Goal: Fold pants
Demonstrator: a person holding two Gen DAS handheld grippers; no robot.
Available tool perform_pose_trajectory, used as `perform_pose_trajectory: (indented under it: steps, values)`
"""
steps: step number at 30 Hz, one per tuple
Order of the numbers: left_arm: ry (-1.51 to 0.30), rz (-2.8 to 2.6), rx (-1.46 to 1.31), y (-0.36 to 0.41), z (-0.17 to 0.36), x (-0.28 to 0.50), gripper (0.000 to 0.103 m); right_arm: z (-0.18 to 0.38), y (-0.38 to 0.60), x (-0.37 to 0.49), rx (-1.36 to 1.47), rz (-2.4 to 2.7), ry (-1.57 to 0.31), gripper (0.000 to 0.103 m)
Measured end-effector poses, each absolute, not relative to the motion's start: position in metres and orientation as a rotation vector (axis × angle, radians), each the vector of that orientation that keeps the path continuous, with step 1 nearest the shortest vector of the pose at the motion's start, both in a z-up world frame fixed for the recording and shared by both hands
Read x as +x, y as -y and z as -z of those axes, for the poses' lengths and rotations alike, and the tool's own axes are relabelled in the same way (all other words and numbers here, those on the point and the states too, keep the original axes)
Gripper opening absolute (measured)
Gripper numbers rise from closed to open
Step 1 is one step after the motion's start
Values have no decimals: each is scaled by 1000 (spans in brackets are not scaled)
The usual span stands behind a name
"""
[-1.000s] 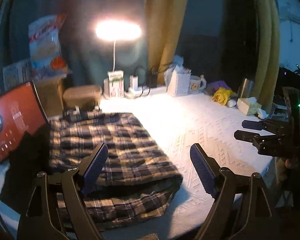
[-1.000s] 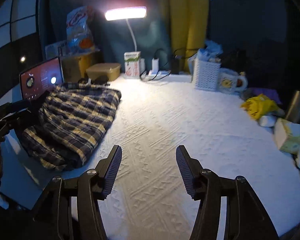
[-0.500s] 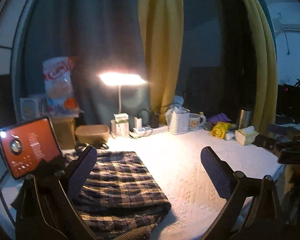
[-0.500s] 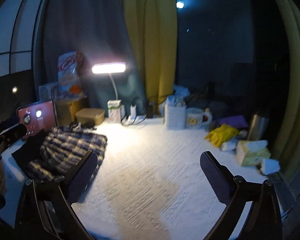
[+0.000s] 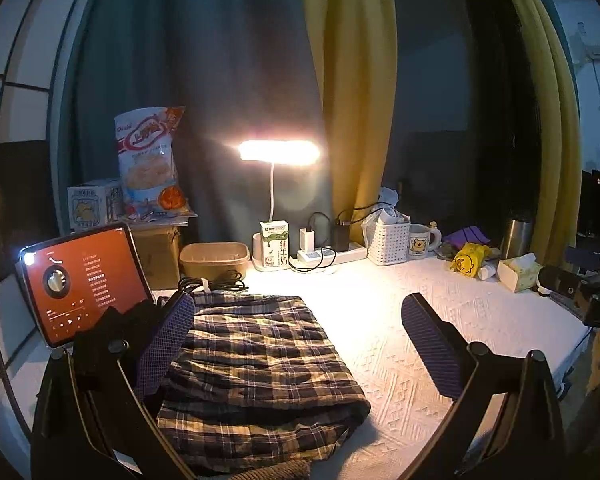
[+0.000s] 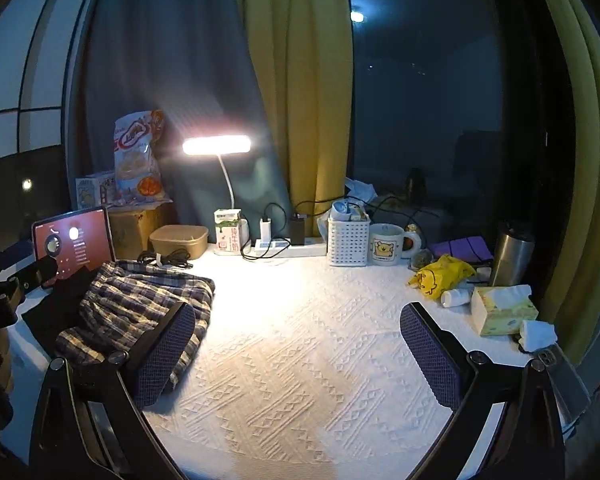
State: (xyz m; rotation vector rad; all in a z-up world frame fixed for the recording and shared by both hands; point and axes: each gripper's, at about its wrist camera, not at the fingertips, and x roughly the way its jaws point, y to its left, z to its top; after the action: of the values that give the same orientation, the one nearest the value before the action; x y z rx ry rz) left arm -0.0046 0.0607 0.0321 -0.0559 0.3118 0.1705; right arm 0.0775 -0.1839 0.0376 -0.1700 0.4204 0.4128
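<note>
The plaid pants (image 5: 256, 364) lie folded in a thick rectangle on the left part of the white textured cloth (image 5: 400, 344). In the right wrist view the pants (image 6: 136, 312) sit at the left. My left gripper (image 5: 296, 352) is open and empty, held back from the table's near edge over the pants' near end. My right gripper (image 6: 296, 360) is open and empty above the bare middle of the cloth, to the right of the pants. Each gripper shows at the other view's edge.
A lit tablet (image 5: 84, 280) stands left of the pants. Along the back are a lamp (image 5: 278, 152), milk carton (image 5: 274, 248), power strip (image 5: 332, 252), white basket (image 5: 388, 240), mug (image 5: 420, 242). A tissue box (image 6: 500, 312), steel tumbler (image 6: 512, 256) and yellow bag (image 6: 440, 276) sit right.
Both grippers have pulled back and tilted up from the table, and their jaws have opened wider. The pants have stayed folded in place.
</note>
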Motion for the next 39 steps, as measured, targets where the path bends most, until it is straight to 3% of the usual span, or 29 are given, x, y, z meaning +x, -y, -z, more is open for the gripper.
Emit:
perform_pose_trajectory:
  steps: [39]
  values:
    - [-308, -184, -70, -65, -29, -5, 102, -28, 172, 78, -187, -414, -449, 103]
